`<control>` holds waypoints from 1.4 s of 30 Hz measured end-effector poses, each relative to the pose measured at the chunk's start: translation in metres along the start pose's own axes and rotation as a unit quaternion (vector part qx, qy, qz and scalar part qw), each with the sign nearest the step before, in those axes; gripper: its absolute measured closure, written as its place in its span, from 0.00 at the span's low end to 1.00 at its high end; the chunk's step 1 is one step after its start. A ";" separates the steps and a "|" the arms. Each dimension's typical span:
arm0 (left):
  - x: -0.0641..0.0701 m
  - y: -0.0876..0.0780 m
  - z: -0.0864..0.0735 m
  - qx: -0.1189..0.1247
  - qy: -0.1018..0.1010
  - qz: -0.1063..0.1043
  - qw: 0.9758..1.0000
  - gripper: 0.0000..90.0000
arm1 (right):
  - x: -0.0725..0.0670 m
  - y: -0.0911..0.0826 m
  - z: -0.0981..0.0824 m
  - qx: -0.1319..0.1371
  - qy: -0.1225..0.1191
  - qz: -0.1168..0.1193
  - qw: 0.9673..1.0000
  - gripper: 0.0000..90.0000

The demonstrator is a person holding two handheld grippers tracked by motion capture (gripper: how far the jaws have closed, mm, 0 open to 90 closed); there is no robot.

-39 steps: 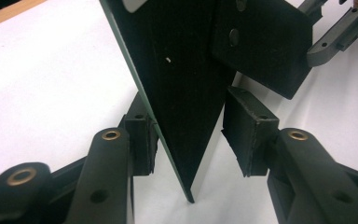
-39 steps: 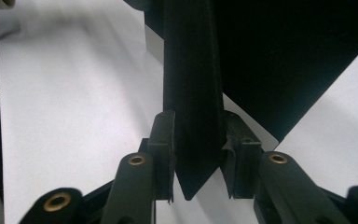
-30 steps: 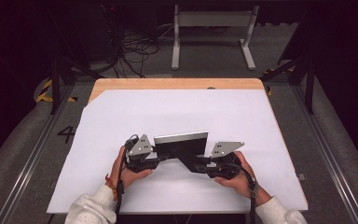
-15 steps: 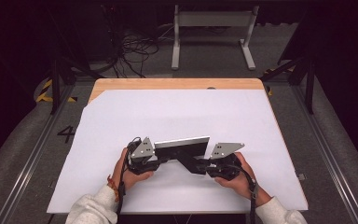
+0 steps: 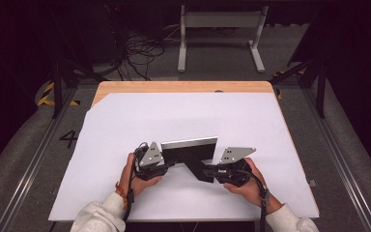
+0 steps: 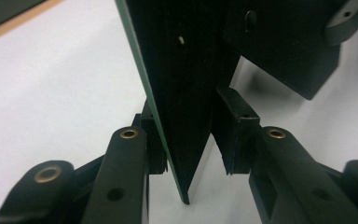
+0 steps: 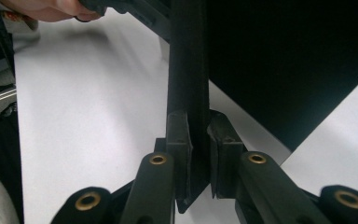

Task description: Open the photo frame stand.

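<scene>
black flat panel (image 5: 189,151) stands upright, clamped by left tongs (image 5: 166,164) and right tongs (image 5: 211,170).

The board (image 5: 189,151) has tipped since a second ago: its top edge, then slanting up toward the right gripper (image 5: 211,170), now sits nearly level between the two tools. The right gripper's jaws have just been closing, and its pads (image 7: 179,135) now press the board's edge. The left gripper (image 5: 166,164) has edged slightly sideways, the board between its jaws.
</scene>
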State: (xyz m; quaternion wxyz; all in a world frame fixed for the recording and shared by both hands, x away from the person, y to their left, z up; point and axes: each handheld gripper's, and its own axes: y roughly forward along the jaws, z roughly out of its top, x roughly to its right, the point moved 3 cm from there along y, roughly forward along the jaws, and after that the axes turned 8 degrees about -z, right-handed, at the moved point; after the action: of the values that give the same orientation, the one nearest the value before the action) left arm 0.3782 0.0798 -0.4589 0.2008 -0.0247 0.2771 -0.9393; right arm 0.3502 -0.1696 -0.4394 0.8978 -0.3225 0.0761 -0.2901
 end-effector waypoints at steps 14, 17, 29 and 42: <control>0.002 0.003 -0.001 0.005 0.013 0.016 1.000 0.76 | 0.002 0.002 -0.003 -0.008 0.006 -0.010 1.000 0.91; 0.002 0.002 -0.002 0.005 0.011 0.006 1.000 0.77 | 0.002 0.003 -0.004 -0.011 0.003 -0.011 1.000 0.91; 0.004 -0.023 0.003 0.040 0.015 -0.012 0.999 0.80 | 0.004 0.004 -0.010 -0.012 0.029 0.010 0.999 0.91; 0.007 -0.031 0.006 0.051 0.025 -0.023 0.998 0.77 | 0.005 0.003 -0.012 -0.013 0.040 0.018 0.999 0.92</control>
State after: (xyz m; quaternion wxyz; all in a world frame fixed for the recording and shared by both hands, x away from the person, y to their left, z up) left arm 0.3614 0.0973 -0.4379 0.1729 0.0032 0.2328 -0.9570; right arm 0.3519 -0.1768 -0.4502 0.8947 -0.3212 0.1216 -0.2855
